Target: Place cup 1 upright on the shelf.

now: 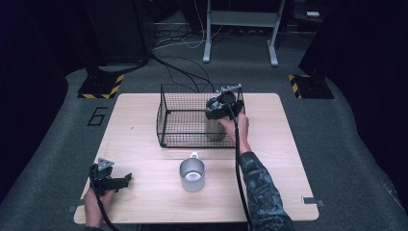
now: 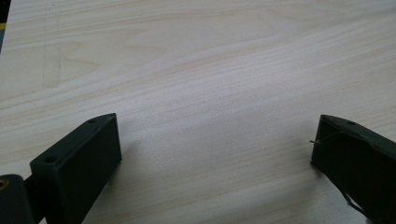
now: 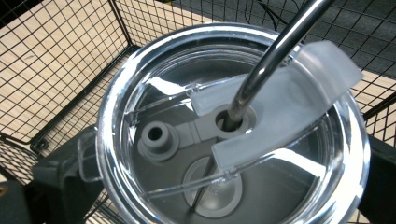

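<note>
A steel tumbler (image 1: 215, 129) with a clear lid (image 3: 159, 88) and a metal straw (image 3: 275, 51) stands inside the black wire basket (image 1: 166, 115), near its right wall. My right gripper (image 1: 219, 107) comes down over the tumbler's top, and its jaws press the tumbler's sides just under the lid (image 3: 219, 172). A steel mug (image 1: 192, 174) with a handle stands on the table in front of the basket. My left gripper (image 1: 126, 179) lies at the table's front left corner, open, with bare wood between its jaws (image 2: 215, 135).
The light wooden table (image 1: 139, 120) stands on grey carpet. A white desk frame (image 1: 240, 29) and cables lie on the floor beyond it. Bare wood lies to the left of the basket and at the table's right side.
</note>
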`<action>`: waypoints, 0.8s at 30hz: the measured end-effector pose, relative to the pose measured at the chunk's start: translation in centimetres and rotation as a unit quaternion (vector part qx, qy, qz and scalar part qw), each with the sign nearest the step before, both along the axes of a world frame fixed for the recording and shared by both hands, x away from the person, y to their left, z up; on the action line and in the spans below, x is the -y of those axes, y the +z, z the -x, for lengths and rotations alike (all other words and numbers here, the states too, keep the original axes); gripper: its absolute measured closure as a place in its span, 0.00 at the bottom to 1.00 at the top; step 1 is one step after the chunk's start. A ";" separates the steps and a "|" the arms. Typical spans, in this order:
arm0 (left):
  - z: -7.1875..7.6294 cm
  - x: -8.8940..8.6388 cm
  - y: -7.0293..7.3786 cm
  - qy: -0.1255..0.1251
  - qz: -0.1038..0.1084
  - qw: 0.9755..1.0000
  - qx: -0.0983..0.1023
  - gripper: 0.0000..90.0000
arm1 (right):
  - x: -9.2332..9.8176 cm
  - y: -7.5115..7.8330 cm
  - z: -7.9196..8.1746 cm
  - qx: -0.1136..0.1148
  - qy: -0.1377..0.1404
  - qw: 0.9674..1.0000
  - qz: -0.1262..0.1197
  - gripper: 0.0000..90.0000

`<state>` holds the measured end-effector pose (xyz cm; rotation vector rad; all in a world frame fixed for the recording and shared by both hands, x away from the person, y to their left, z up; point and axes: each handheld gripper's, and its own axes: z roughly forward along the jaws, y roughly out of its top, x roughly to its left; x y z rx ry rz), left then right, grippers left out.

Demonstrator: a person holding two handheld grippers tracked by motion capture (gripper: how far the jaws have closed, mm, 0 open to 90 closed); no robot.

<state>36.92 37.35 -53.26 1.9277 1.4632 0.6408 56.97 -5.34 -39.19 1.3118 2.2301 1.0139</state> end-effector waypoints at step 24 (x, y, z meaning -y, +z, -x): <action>0.0 0.1 0.0 0.003 0.003 1.000 0.002 0.01 | 0.9 4.1 2.5 0.039 0.028 0.999 -0.002 0.00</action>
